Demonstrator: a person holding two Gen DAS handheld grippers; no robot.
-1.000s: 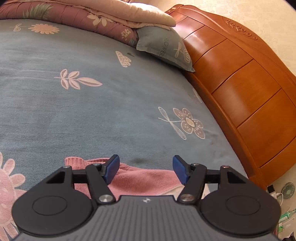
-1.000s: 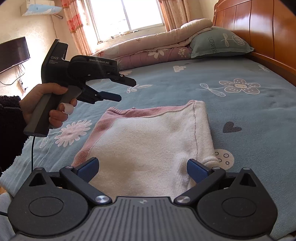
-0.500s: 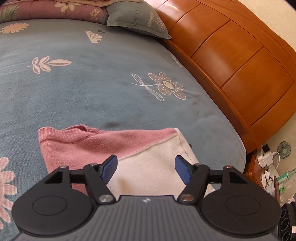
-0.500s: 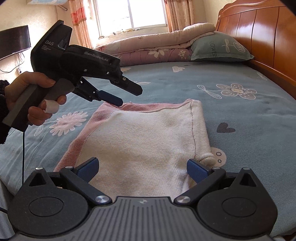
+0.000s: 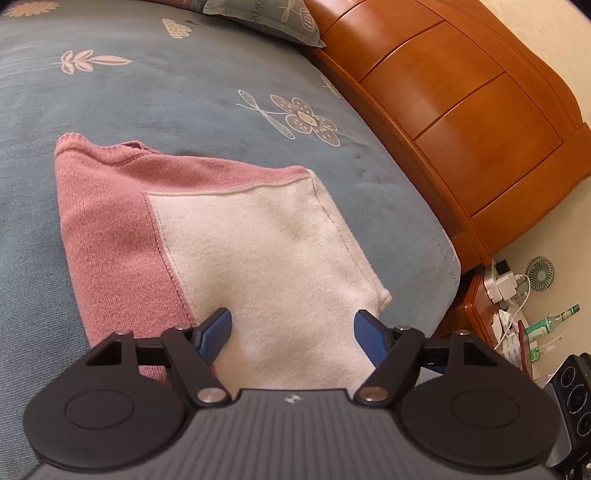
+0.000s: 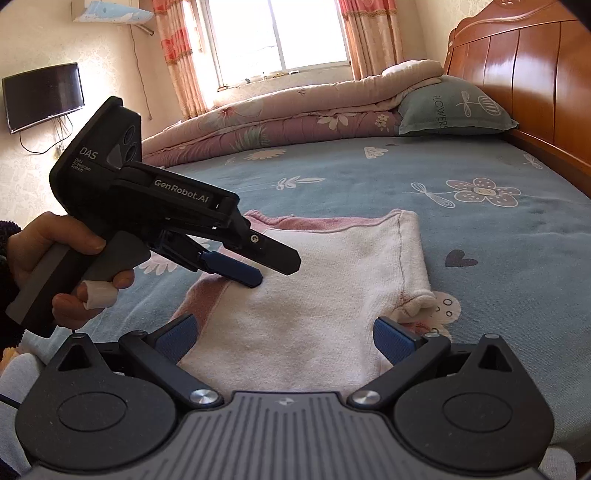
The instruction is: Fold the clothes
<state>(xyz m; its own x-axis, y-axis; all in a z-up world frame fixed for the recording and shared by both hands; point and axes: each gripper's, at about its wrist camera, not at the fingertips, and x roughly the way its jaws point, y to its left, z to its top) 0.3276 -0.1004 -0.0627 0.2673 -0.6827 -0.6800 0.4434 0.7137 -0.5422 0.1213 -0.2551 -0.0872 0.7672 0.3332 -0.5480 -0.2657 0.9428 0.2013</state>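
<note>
While the left wrist camera is looking down along its fingers, the left gripper (image 5: 291,328) is hanging over the near part of a folded sweater (image 5: 236,254), its blue pads apart with nothing pinched between them; the jaws have just been opening wider. That sweater, pink with a cream panel on top, is lying flat on the blue flowered bedsheet (image 5: 184,96), near the bed's corner. A wooden headboard (image 5: 461,122) is running along the right, with a grey-green pillow (image 5: 266,18) lying against it at the top. Beside the bed's corner, a small fan (image 5: 540,274) and a green bottle (image 5: 550,321) are sitting on the floor.

Seen from the right wrist, the right gripper (image 6: 284,338) is resting open just above the sweater's (image 6: 317,306) near edge, gripping nothing. A hand (image 6: 62,266) is holding the left gripper (image 6: 273,267) from the left side, tilting its tip down over the pink strip. Folded quilts (image 6: 280,118) are lying below the window (image 6: 280,33), and a television (image 6: 42,96) is hanging on the wall.
</note>
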